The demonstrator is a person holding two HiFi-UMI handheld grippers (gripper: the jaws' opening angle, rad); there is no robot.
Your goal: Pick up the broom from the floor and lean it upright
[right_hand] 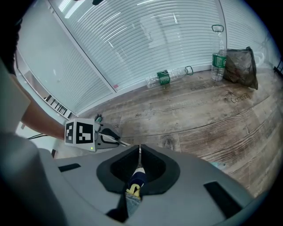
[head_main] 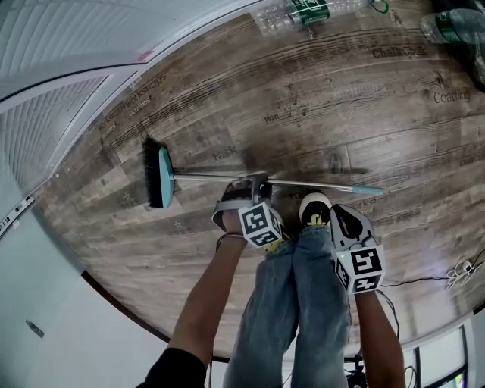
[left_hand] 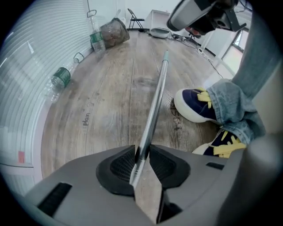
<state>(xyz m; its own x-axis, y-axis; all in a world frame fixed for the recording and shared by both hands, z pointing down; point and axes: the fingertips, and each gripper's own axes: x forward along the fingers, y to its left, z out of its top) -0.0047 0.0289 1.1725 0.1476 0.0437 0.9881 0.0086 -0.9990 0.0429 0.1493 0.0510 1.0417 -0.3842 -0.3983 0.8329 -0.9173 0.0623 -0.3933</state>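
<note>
**Broom flat on the floor, left gripper clamped on its handle**

The broom (head_main: 204, 176) lies on the wooden floor (head_main: 318, 98), its bristle head nearest the slatted wall (head_main: 45, 114) and its teal end cap just beside a shoe (head_main: 314, 206). The left gripper (head_main: 254, 189) points down, its pads pressing on the metal handle about midway. The right gripper (right_hand: 138, 152) hangs beside the leg, clenched on nothing. Bare boards lie open beyond the broom as far as the bottles (head_main: 303, 11) at the wall's foot.

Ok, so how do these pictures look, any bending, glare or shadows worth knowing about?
Head view: heavy fisheye bows the floor planks; a soft shadow lies beside the broom handle. Left gripper view: black corners, bright sheen along the handle. Right gripper view: blinds curve, with pale glare.
</note>
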